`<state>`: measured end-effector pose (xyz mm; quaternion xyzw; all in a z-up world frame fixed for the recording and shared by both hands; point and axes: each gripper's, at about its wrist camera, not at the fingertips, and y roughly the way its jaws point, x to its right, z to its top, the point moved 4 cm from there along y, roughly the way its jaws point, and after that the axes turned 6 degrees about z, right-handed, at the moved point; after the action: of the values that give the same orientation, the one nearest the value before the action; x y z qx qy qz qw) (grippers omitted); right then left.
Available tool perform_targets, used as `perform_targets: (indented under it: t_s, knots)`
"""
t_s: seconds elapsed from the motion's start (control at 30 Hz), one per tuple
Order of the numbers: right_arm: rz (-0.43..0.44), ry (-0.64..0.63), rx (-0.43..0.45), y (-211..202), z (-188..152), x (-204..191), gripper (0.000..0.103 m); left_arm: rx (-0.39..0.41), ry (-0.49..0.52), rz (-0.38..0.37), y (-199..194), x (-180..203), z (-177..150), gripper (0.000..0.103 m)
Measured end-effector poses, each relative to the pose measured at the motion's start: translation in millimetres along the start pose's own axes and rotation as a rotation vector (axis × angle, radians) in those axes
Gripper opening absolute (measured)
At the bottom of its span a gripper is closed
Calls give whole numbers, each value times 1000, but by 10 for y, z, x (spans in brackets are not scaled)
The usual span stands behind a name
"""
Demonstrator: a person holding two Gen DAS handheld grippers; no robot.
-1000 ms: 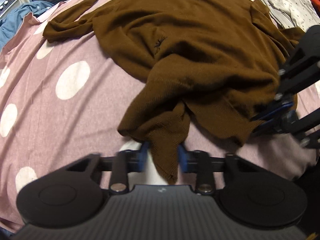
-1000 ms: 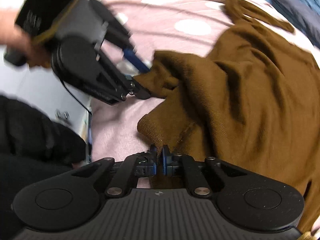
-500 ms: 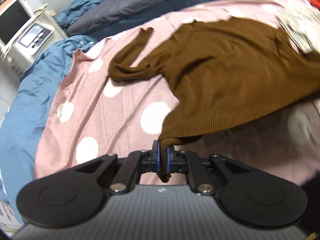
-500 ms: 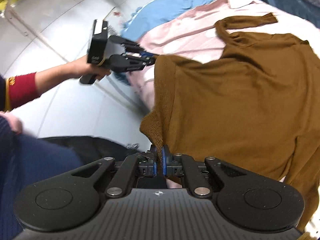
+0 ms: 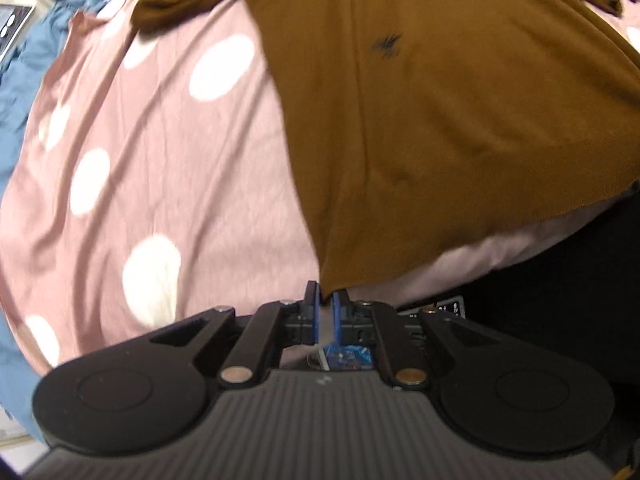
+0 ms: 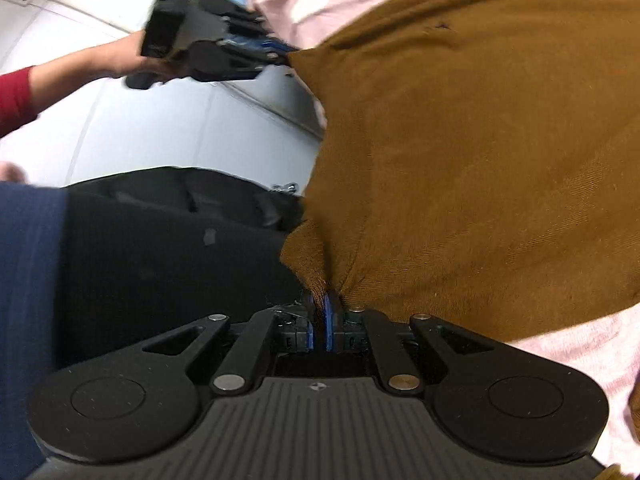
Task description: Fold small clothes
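Bed with pink polka-dot sheet (image 5: 168,160); brown knit sweater (image 5: 440,120) spread over it, hem overhanging the bed's near edge. Left gripper (image 5: 326,312) and right gripper (image 6: 320,322) each pinch a hem corner. Soft, light, drapey knit: best held at corners.

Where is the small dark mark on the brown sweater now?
In the left wrist view, the mark sits on the sweater, upper middle, right of the dotted pink sheet.
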<state>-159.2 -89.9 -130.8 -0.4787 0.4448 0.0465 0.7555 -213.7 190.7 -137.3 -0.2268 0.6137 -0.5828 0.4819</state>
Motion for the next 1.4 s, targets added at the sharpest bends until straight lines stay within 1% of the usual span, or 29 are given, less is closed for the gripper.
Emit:
perform_targets:
  t_s: [0.03, 0.07, 0.1, 0.17, 0.2, 0.23, 0.27, 0.3, 0.33, 0.37, 0.4, 0.47, 0.53, 0.6, 0.67, 0.73, 0.77, 0.8, 0.83, 0.9, 0.97, 1.03, 1.07, 1.13, 1.2, 1.23, 1.27, 1.33, 1.4]
  knots:
    - [11, 24, -2, 56, -1, 40, 18, -13, -28, 3, 0, -44, -31, 6]
    - [23, 55, -6, 108, -5, 82, 28, -19, -64, 7, -21, -85, -71, 7]
    - [21, 88, -6, 133, 0, 120, 31, -21, -100, 8, -49, -150, -95, 9]
    - [55, 116, -13, 142, -32, 113, 33, -23, -177, 28, -129, -288, -123, 13]
    - [54, 111, -11, 120, -35, 82, 36, -15, -222, 32, -185, -380, -104, 22]
    - [37, 109, -3, 69, -46, 61, 46, 15, -270, 28, -270, -450, -77, 28]
    - [23, 115, 9, -6, -67, 33, 48, 60, -317, 17, -351, -531, -34, 31]
    - [16, 122, 37, -92, -73, 24, 48, 103, -362, 4, -418, -571, 4, 39]
    - [6, 132, 86, -199, -66, 19, 48, 134, -394, -6, -479, -584, 75, 45]
    - [5, 148, 137, -309, -58, 23, 47, 161, -410, -20, -525, -565, 160, 45]
    - [8, 167, 180, -396, -38, 46, 45, 188, -412, -43, -542, -522, 271, 45]
    - [-28, 163, 239, -474, 30, 67, 44, 230, -390, -94, -545, -352, 497, 45]
    - [-81, 146, 257, -413, 128, 88, 44, 229, -343, -134, -457, -121, 715, 44]
    - [-156, 122, 264, -292, 201, 133, 44, 209, -296, -148, -315, 108, 857, 43]
    - [-253, 95, 233, -123, 214, 175, 44, 183, -260, -158, -127, 299, 921, 42]
    - [-326, 89, 203, 11, 158, 199, 44, 144, -236, -156, 43, 390, 901, 42]
    - [-343, 84, 191, 50, 110, 198, 44, 132, -222, -148, 127, 417, 881, 43]
    - [-348, 96, 181, 80, 42, 219, 44, 150, -222, -145, 132, 433, 844, 44]
    - [-344, 118, 188, 79, -24, 235, 44, 162, -232, -144, 124, 432, 816, 47]
    - [-326, 162, 226, 27, -105, 237, 45, 150, -245, -141, 138, 448, 796, 53]
    - [-324, 214, 235, -73, -142, 261, 45, 126, -249, -142, 100, 445, 799, 54]
    - [-352, 235, 320, -259, -174, 239, 45, 115, -251, -140, 52, 419, 843, 54]
    - [-378, 241, 369, -370, -182, 222, 45, 122, -255, -139, 10, 404, 867, 54]
    - [-471, 280, 462, -689, -217, 271, 49, 146, -280, -143, -31, 359, 947, 63]
    - [-578, 337, 549, -1018, -277, 353, 51, 175, -309, -146, -83, 353, 1056, 66]
    - [-623, 376, 587, -1150, -303, 417, 56, 187, -321, -149, -116, 369, 1117, 68]
    - [-649, 422, 614, -1281, -331, 499, 60, 196, -333, -156, -135, 382, 1175, 70]
    - [-663, 494, 656, -1413, -357, 657, 61, 213, -356, -185, -170, 451, 1307, 80]
    - [-709, 512, 668, -1500, -329, 771, 61, 228, -363, -220, -196, 536, 1431, 81]
